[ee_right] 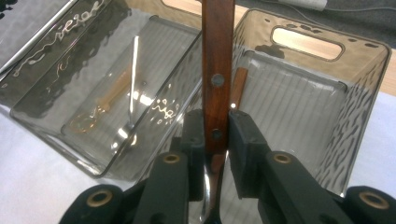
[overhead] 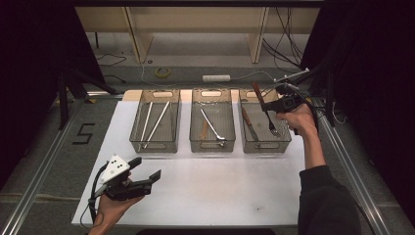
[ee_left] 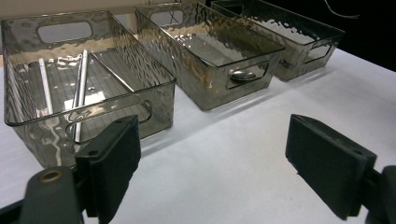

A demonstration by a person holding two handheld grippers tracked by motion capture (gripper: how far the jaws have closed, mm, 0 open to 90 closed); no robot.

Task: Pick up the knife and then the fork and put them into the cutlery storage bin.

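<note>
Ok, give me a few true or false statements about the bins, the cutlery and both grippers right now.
1. The right gripper is shut on a wooden-handled fork. True.
2. The left gripper holds a spoon. False: its jaws are open with nothing between them.
3. Three clear bins stand in a row on the white table. True.
4. The fork lies flat on the table. False: it is held above the right bin.
5. The left bin holds long pale sticks. True.
</note>
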